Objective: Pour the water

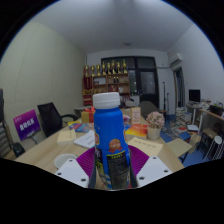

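Nearest the lens, the gripper (113,172) clenches a blue plastic bottle (110,140), its two pale fingers (72,171) pressing on the lower body from either side, with a magenta pad (86,160) showing on the inner face of the left one. That bottle stands upright between them, a smooth cylinder with rounded shoulders, topped by a broad white ribbed screw cap (106,100). Its label (113,148) is glossy, with an orange patch and green and white marks, but the writing on it is too small to read. Beyond the fingers lies a light wooden table (42,150) strewn with small things: a white rounded object (65,159) near the left finger, boxes and packets (137,127) just behind the bottle, and a pale pot holding flowers (154,124) to the right of these. On the left side of the table stands a purple sign (27,125) with white lettering that cannot be made out, and a dark office chair (49,116) sits near it. Against the far white wall a shelf (108,84) bears a row of tall red and yellow bottles, their labels unreadable. Farther right there is a desk with a monitor (194,96).
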`<action>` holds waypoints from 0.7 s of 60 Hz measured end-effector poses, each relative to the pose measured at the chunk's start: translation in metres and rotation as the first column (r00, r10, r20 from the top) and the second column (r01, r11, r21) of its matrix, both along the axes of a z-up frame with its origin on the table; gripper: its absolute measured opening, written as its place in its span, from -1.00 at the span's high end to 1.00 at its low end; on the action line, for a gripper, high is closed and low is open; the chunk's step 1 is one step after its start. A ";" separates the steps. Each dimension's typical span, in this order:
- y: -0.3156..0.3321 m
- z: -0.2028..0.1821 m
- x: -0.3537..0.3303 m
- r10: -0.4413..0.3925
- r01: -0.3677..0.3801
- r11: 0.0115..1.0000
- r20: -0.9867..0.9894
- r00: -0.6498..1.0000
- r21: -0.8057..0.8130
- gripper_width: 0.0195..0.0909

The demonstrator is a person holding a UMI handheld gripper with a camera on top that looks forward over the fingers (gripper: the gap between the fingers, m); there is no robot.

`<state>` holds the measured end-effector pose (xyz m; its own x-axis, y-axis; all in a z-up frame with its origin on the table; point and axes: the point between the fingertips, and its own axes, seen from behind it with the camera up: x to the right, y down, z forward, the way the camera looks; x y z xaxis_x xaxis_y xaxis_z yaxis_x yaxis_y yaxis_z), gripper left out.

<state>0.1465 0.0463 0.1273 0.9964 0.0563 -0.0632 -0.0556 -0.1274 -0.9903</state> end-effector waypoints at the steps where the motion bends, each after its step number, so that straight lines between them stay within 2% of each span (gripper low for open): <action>1: 0.009 -0.007 0.004 -0.004 0.004 1.000 0.012 1.000 -0.003 0.21; 8: 0.020 -0.031 0.023 -0.048 0.049 0.999 0.115 0.992 -0.007 0.20; 13: 0.023 -0.034 0.027 -0.060 0.060 0.998 0.090 0.994 0.007 0.18; 15: 0.021 -0.048 0.026 -0.045 0.046 0.999 0.068 0.997 -0.007 0.18; 16: 0.021 -0.055 0.025 -0.037 0.039 0.999 0.058 0.998 -0.021 -0.02; 18: 0.019 -0.053 0.031 -0.049 0.048 0.999 0.039 0.998 0.014 0.16; 23: 0.025 -0.053 0.033 -0.055 0.057 0.998 -0.067 0.996 0.031 0.17; 28: 0.017 -0.053 0.034 -0.047 0.049 0.998 -0.062 0.997 0.033 0.17; 36: 0.016 -0.055 0.035 -0.069 0.069 0.997 0.001 0.998 -0.018 -0.20; 42: 0.001 -0.059 0.035 -0.067 0.070 0.996 0.038 0.997 -0.061 -0.85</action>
<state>0.1814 0.0476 0.0681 0.9995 -0.0152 -0.0286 -0.0309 -0.1858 -0.9821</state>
